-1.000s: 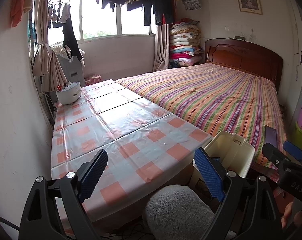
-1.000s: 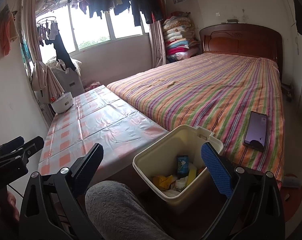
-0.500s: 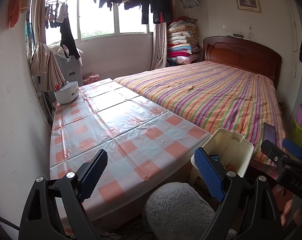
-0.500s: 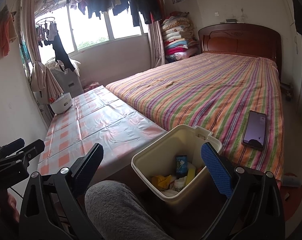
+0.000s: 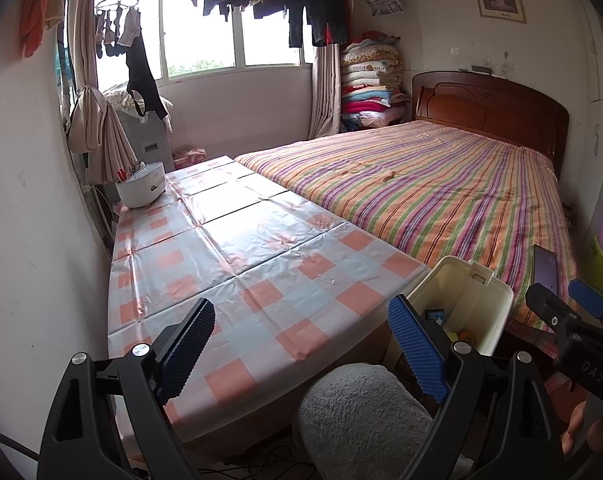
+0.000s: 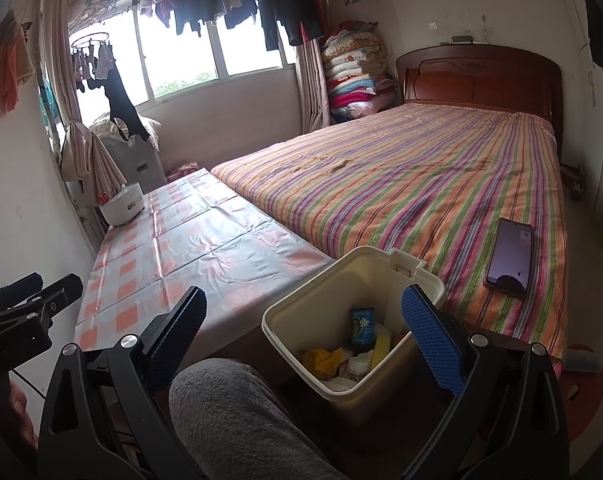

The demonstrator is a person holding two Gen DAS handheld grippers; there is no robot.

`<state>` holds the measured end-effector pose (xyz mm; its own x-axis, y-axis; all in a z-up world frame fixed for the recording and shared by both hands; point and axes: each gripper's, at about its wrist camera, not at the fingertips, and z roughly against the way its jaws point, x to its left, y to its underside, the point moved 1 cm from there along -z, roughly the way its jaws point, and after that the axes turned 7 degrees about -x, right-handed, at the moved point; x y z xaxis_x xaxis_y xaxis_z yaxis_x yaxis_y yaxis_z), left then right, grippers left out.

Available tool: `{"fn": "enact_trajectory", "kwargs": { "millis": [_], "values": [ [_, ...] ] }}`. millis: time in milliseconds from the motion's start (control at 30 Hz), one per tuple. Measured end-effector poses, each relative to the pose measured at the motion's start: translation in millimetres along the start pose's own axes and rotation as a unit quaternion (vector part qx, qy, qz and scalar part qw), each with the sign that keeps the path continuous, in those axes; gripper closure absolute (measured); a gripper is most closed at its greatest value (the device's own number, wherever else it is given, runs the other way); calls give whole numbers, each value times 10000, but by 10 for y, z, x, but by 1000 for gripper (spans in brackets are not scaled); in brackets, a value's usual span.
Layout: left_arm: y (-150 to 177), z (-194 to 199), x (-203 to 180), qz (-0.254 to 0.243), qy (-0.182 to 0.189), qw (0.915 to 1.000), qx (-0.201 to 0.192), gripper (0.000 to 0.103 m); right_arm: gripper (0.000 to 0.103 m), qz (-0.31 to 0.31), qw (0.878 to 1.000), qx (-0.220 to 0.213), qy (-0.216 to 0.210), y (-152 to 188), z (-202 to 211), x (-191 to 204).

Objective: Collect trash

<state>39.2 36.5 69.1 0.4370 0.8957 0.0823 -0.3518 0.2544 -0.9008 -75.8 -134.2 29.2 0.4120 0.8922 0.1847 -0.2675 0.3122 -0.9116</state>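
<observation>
Gaping wide and empty, both grippers' jaws, trash bin (image 6: 321, 312) between the right gripper's (image 6: 301, 340).

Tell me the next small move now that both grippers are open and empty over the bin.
Probably stop and scan: both the left gripper and right gripper hold nothing, the trash bin already holds items, and the checked table shows no loose trash, only a white container.

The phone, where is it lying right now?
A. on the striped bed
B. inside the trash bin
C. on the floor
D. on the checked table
A: the phone lies flat, screen up, on the striped bed, near its edge and to the right of the trash bin.
</observation>
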Motion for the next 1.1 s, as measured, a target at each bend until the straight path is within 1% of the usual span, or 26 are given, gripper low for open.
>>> {"fn": "enact_trajectory", "kwargs": {
  "millis": [167, 333, 467, 800, 1100],
  "values": [
    [2, 1, -26, -85, -91, 9999, 17, 17, 6, 8, 10000, -6, 3, 2, 2, 3],
    [-1, 21, -32, -80, -68, 9999, -18, 17, 6, 10, 10000, 17, -17, 7, -22, -3],
    [-6, 38, -22, -55, -40, 10000, -72, 17, 6, 8, 10000, 14, -12, 6, -36, -13],
    [23, -5, -47, -53, 52, 9999, 108, 17, 6, -17, 10000, 32, -28, 18, -50, -77],
    [25, 5, -55, -16, 224, 9996, 151, 17, 6, -5, 10000, 43, -30, 17, -51, -96]
  ]
}}
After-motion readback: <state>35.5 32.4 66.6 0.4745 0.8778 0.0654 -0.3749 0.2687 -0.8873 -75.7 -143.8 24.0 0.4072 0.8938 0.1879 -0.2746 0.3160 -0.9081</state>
